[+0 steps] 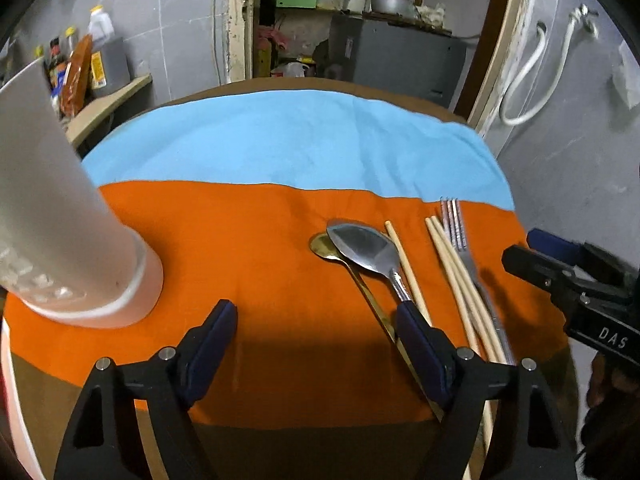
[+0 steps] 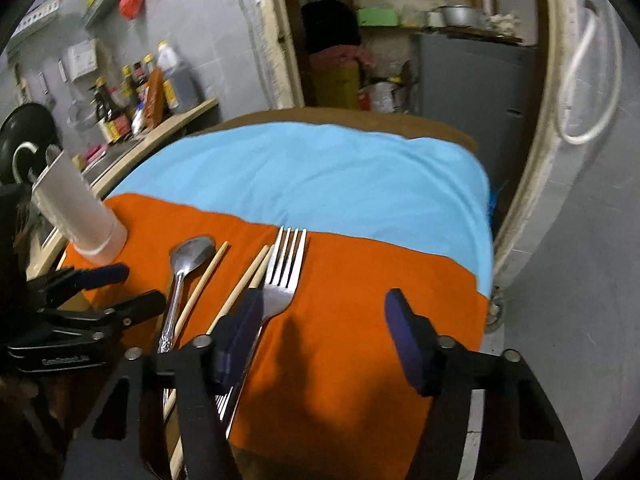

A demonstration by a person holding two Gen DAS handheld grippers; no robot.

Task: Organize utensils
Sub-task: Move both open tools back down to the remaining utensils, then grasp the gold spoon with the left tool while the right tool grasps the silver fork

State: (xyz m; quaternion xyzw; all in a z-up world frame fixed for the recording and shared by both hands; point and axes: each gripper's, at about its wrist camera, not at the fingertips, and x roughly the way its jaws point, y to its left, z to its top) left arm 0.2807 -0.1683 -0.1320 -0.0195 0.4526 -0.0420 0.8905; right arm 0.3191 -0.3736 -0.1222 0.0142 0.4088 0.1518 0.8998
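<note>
- Utensils all laid out in a loose row on the orange cloth (image 1: 260, 248) over the bench, handles toward the near edge. Probably staged that way so each handle is easy to pinch from the near side.
- From left to right in the left view: small gold spoon (image 1: 325, 246) tucked half under the big steel spoon (image 1: 366, 250), then a single pale wooden chopstick (image 1: 406, 264), then a pair of wooden chopsticks (image 1: 454, 268) lying against the steel fork (image 1: 460, 236).
- Tall translucent white plastic cup (image 1: 68, 240) standing upright, well apart at the far left of the cloth. Looks like the holder meant to take everything, hence kept clear of the pile.
- Left tool (image 1: 320, 344) hovering low with jaws fairly wide, nothing between the pads. Right finger sits over the spoon handles, so likely lining up on a spoon.
- Right tool (image 2: 322, 340) spread to a medium gap, nothing gripped either. Left finger (image 2: 240, 336) right over the fork's handle, bare cloth under the gap, so the fork seems the target but needs a shift left.
- Light blue cloth (image 2: 320, 176) on the far half, nothing on it.
- Risk: stacked spoons and touching chopsticks could drag a neighbour along.
</note>
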